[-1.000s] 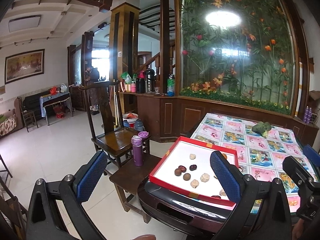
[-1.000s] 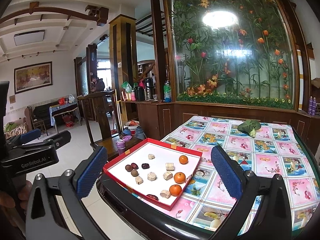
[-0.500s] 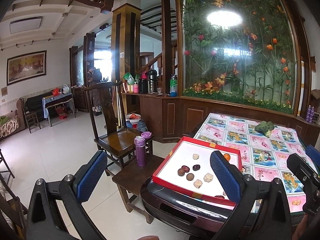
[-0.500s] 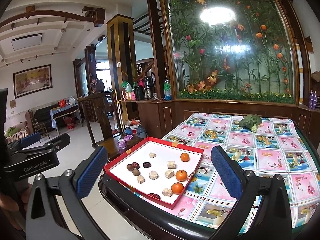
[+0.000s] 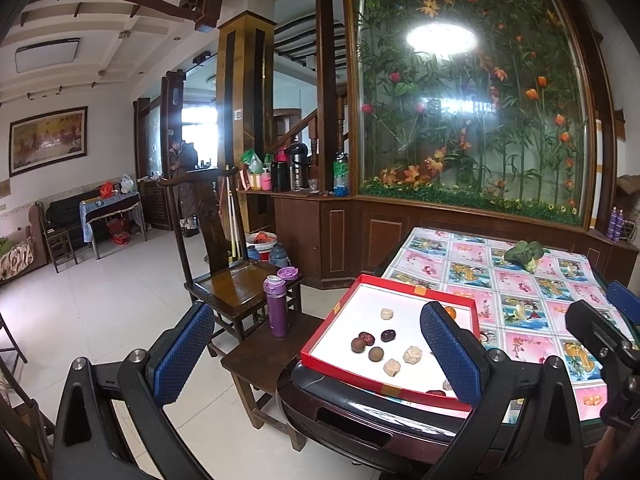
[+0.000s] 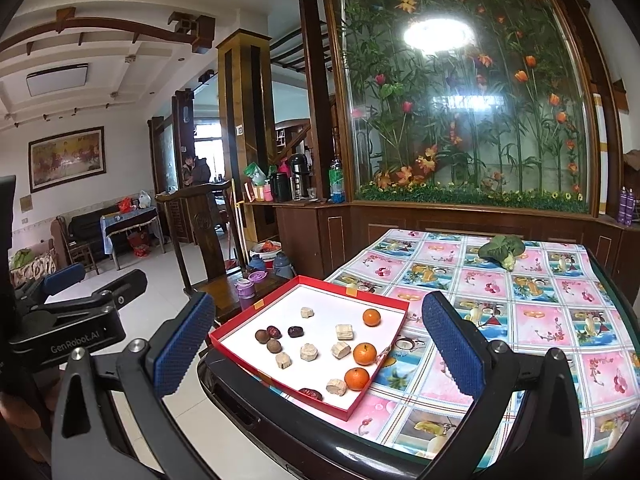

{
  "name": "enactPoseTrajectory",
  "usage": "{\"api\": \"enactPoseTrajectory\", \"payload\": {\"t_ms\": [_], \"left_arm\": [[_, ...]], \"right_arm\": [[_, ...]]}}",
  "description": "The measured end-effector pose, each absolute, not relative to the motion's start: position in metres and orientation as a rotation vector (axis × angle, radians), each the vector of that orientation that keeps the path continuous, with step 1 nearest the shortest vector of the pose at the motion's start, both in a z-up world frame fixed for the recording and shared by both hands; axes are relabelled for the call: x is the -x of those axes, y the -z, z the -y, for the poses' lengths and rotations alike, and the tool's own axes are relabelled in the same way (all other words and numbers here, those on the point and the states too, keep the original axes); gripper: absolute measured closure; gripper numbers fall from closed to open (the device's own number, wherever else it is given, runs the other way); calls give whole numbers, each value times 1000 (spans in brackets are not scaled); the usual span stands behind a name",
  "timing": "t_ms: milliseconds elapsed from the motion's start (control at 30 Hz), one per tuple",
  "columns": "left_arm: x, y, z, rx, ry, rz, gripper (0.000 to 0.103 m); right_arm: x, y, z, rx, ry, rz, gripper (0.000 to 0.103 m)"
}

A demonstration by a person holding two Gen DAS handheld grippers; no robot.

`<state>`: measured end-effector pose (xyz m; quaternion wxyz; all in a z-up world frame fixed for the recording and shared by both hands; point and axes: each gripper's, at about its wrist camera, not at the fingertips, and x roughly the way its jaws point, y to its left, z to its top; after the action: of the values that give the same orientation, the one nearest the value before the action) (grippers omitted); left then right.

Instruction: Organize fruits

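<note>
A red box lid with a white floor (image 6: 394, 307) (image 5: 320, 338) lies at the table's near left corner. In it are three oranges (image 6: 365, 353), several pale cut chunks (image 6: 309, 351) and several dark brown and red fruits (image 6: 274, 346) (image 5: 376, 354). My right gripper (image 6: 318, 354) hangs open above and in front of the lid, holding nothing. My left gripper (image 5: 318, 354) is also open and empty, left of the table; its right finger (image 5: 450, 350) hides part of the lid. Each gripper shows at the edge of the other's view.
A fruit-patterned cloth (image 6: 520, 312) covers the table; a leafy green vegetable (image 6: 500, 250) lies at its far end. Left of the table stand a small stool (image 5: 264, 354) with a purple flask (image 5: 277, 307) and a wooden chair (image 5: 236, 280). A person (image 5: 182, 160) stands far back.
Both grippers have drifted slightly, so the lid and table sit a little differently in each view. Both stay open and nothing was picked up.
</note>
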<state>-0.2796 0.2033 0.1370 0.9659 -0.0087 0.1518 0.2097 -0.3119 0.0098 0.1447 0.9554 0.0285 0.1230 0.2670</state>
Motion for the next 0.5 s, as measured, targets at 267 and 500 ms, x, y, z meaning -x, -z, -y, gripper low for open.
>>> {"api": "enactPoseTrajectory", "payload": {"t_ms": [267,500], "left_arm": [[280,-133,-198,-19,-425,-303,0],[279,-130,-208,-9,-476,-310,0]], "right_arm": [[313,-144,-13,-58,-541,-247,0],[316,-145,-15,-56,-545,-244,0]]}}
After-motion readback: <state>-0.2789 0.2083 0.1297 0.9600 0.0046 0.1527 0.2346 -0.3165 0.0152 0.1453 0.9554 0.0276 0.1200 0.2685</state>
